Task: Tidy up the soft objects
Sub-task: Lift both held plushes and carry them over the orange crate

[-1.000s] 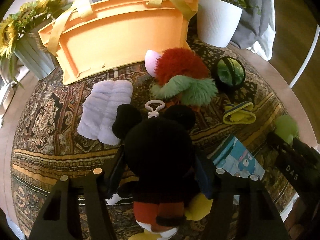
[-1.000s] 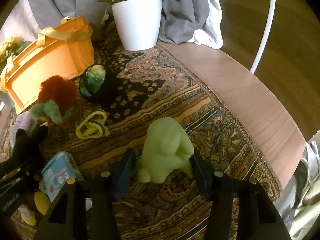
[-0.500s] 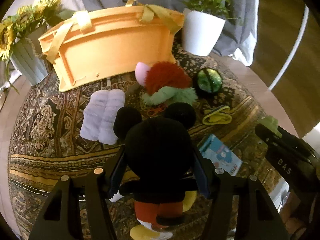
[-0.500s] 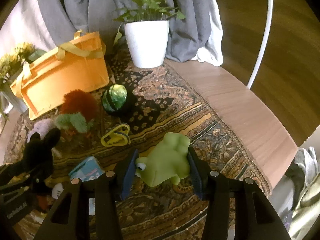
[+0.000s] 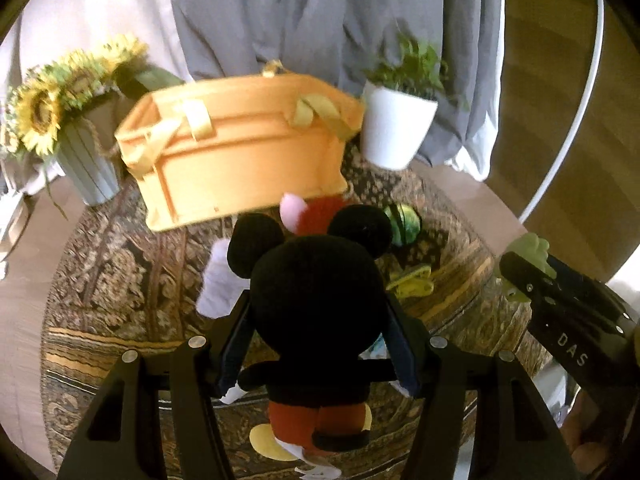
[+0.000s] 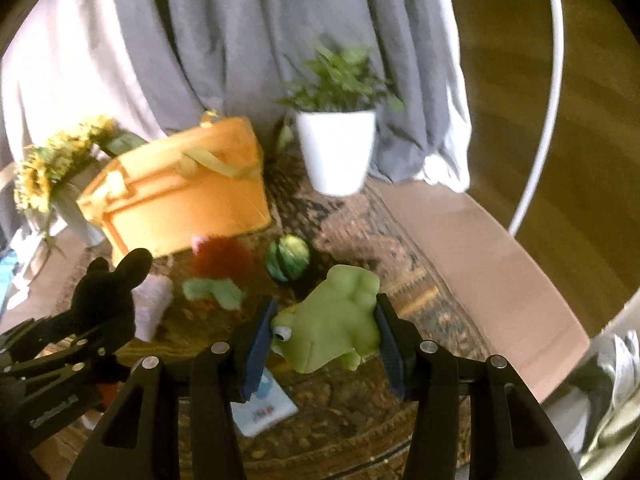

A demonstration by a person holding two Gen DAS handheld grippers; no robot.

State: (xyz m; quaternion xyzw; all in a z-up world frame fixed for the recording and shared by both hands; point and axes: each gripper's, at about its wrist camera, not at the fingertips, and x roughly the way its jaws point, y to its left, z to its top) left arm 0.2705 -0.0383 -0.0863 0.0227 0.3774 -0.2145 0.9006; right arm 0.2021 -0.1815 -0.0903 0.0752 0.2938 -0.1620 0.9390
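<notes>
My left gripper (image 5: 318, 328) is shut on a black mouse plush (image 5: 316, 304) with red shorts, held above the patterned cloth. My right gripper (image 6: 325, 330) is shut on a green frog toy (image 6: 336, 320), also lifted off the cloth. An orange basket (image 5: 240, 160) with yellow handles stands at the back. On the cloth lie a red and green fuzzy toy (image 6: 218, 264), a lilac fluffy mitt (image 5: 216, 280), a green and black ball (image 6: 288, 258) and a yellow band (image 5: 412, 280). In the left wrist view the right gripper (image 5: 524, 268) with the frog shows at the right edge.
A white pot with a green plant (image 5: 396, 120) stands right of the basket. A grey vase of sunflowers (image 5: 80, 120) stands to its left. A small blue and white packet (image 6: 264, 404) lies near the front. Grey drapery hangs behind. The round table's edge (image 6: 500, 260) curves right.
Both grippers have risen with their toys off the cloth and tilted up, so the basket and drapery show more. The right gripper's jaws closed tighter on the frog, which turned on its side.
</notes>
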